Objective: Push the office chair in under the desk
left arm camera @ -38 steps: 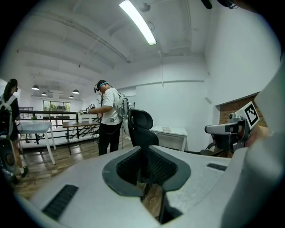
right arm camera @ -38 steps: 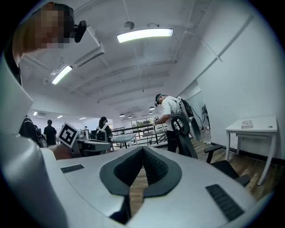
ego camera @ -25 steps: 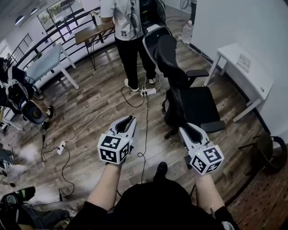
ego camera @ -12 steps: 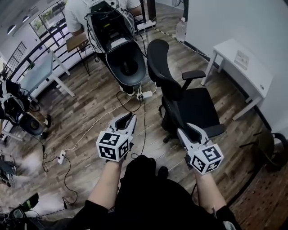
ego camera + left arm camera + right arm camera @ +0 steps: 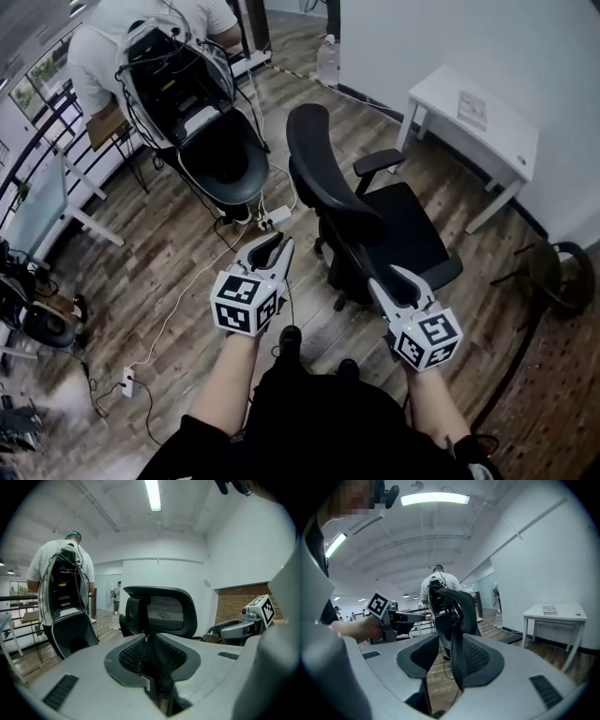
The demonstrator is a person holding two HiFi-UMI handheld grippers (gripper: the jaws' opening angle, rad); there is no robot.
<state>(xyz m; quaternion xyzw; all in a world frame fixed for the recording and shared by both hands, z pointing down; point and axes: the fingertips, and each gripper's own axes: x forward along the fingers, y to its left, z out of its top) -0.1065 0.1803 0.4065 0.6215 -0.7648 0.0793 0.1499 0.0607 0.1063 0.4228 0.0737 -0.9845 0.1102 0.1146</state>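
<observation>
A black office chair (image 5: 330,192) stands on the wood floor, its back towards me and its seat (image 5: 405,228) facing the white desk (image 5: 473,117). My left gripper (image 5: 274,246) is open, just short of the backrest's left side; the headrest (image 5: 161,613) shows beyond its jaws (image 5: 152,644). My right gripper (image 5: 394,279) is open by the chair's lower back, and its jaws have just been opening. The backrest's edge (image 5: 457,616) lines up with its gap (image 5: 452,656), and the pads are off it.
A person in a white shirt (image 5: 112,37) stands at the upper left behind an open black case (image 5: 202,131). A power strip (image 5: 272,217) and cables lie left of the chair. A round black stand (image 5: 562,272) is at the right, beside the desk (image 5: 555,613).
Both grippers have moved forward to the chair's back, which now sits closer and more central. The person with the black case has shifted to the upper left.
</observation>
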